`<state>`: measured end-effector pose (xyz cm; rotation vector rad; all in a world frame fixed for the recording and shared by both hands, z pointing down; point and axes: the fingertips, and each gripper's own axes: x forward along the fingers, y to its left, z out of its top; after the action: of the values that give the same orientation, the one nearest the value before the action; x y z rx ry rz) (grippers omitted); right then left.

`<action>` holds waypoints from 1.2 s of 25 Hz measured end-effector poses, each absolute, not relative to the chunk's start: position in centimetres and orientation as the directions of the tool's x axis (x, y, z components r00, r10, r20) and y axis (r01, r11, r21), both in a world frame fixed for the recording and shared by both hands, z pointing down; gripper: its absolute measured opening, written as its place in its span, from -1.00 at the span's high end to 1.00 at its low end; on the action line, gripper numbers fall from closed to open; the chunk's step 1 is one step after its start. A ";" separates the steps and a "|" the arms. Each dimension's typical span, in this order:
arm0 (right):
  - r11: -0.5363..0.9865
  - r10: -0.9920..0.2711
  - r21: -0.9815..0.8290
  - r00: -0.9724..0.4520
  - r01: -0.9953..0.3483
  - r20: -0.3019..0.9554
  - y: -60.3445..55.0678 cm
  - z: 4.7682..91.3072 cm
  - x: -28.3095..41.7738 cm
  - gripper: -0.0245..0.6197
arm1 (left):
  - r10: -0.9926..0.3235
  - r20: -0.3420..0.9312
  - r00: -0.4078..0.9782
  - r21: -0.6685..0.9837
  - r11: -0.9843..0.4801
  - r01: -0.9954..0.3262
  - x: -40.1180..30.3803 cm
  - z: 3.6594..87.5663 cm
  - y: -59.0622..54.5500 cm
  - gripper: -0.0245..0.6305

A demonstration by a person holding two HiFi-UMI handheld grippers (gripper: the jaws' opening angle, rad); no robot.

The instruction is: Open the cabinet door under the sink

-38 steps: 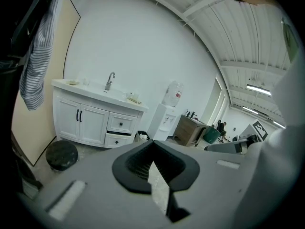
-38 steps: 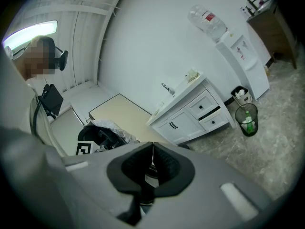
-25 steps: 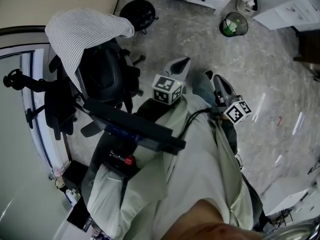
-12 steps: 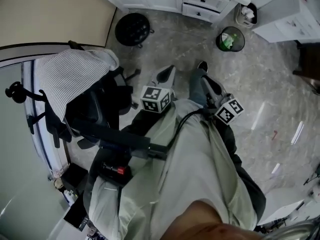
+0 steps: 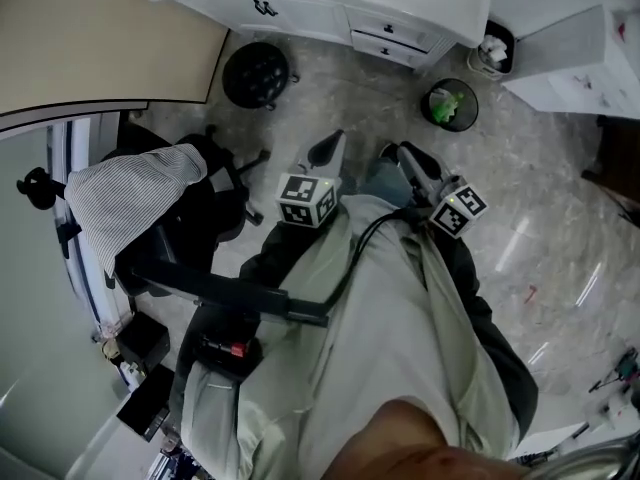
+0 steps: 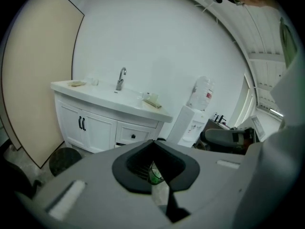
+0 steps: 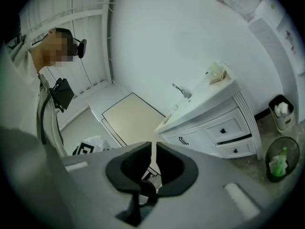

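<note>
Cabinet door (image 6: pixel 97 132) under the sink (image 6: pixel 125 95) is sitting shut in the white vanity, its two dark handles (image 6: pixel 81 123) showing at the seam. It is standing well apart from both grippers, with bare floor (image 5: pixel 330 88) lying between. The left gripper (image 5: pixel 328 152) is holding its fingers pressed together on nothing; the door is lying up and left of their tips. The right gripper (image 5: pixel 407 155) is showing only a narrow slit between its fingers, with nothing in it.
</note>
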<state>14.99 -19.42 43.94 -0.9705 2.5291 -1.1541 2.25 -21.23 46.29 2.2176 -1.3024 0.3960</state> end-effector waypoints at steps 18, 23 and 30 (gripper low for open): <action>0.424 -0.728 -0.325 -0.531 -0.846 0.433 -34.5 53.0 13.9 0.57 | -0.671 0.454 0.587 0.326 -0.487 -0.810 -0.7 47.0 -36.2 0.91; 0.479 -0.666 -0.101 -0.436 -0.872 0.605 -38.2 60.6 11.9 0.46 | -0.672 0.510 0.538 0.331 -0.424 -0.843 -5.6 49.5 -37.7 0.91; 0.442 -0.719 0.069 -0.307 -0.895 0.624 -44.0 66.7 12.6 0.45 | -0.647 0.572 0.503 0.342 -0.369 -0.864 -6.2 56.4 -38.8 0.91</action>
<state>12.64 -43.97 66.68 -1.9926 3.1207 -0.5779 -6.20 -38.77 56.44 2.1349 -1.2325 0.4580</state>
